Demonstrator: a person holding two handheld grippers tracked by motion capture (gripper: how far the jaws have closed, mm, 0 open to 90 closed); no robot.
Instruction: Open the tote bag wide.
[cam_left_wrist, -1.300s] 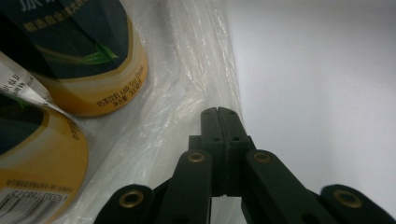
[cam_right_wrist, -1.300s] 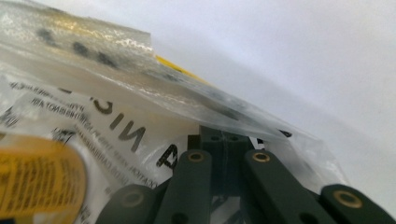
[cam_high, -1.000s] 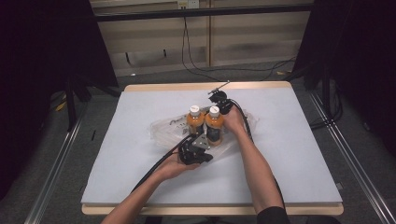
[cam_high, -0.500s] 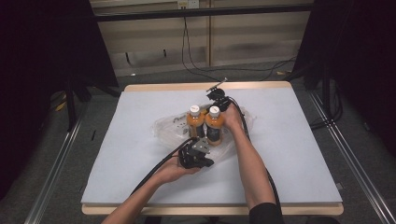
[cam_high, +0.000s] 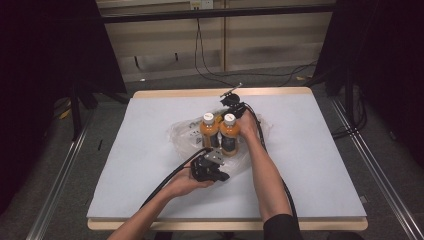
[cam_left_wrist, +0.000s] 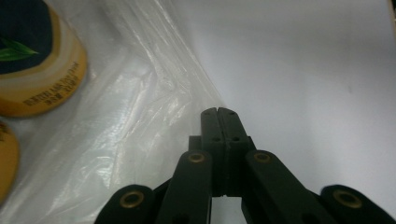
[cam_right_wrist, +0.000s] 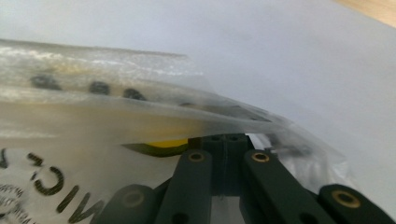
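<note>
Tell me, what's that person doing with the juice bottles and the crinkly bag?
A person works at a white table with tongs in each hand. Two orange juice bottles stand upright side by side on a clear plastic bag. The left tongs are shut at the bag's near edge. The right tongs are shut too, tucked against the bag's film behind the bottles; whether either pinches the film is unclear.

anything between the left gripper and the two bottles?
Only bag film. The left gripper, jaws shut, sits at the near edge of the clear plastic bag, apparently pinching it. The two orange bottles stand upright on that bag just beyond; no other object lies between.
</note>
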